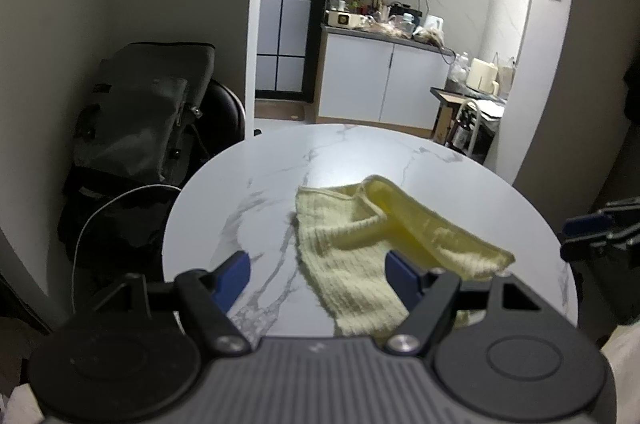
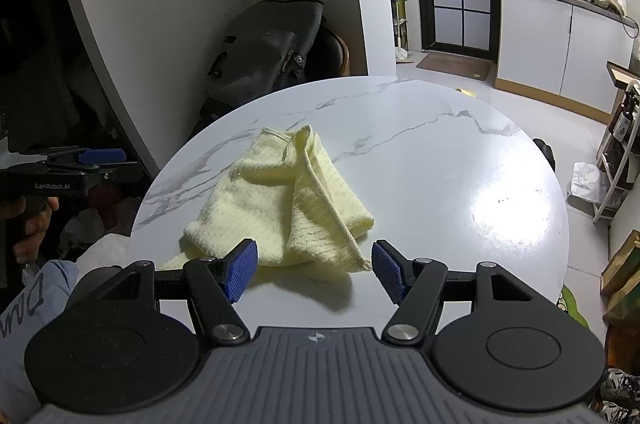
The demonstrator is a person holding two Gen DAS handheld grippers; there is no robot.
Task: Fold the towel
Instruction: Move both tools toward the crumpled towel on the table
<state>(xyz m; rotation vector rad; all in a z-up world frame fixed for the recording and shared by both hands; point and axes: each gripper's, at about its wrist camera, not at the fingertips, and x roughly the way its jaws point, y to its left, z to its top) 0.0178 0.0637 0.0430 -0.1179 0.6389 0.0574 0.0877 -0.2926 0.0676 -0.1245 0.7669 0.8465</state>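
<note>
A pale yellow knitted towel (image 1: 360,248) lies crumpled on the round white marble table (image 1: 260,176); it also shows in the right wrist view (image 2: 288,200), on the table's (image 2: 420,152) near left part. My left gripper (image 1: 318,274) is open and empty, held above the towel's near edge at the table's front rim. My right gripper (image 2: 314,270) is open and empty, just in front of the towel's near edge. The right gripper shows at the right edge of the left wrist view (image 1: 592,232), and the left gripper at the left edge of the right wrist view (image 2: 80,164).
A dark bag on a chair (image 1: 144,112) stands behind the table by the wall. A kitchen counter (image 1: 384,80) lies beyond. A shelf rack (image 2: 620,152) and paper bags (image 2: 624,272) stand at the right.
</note>
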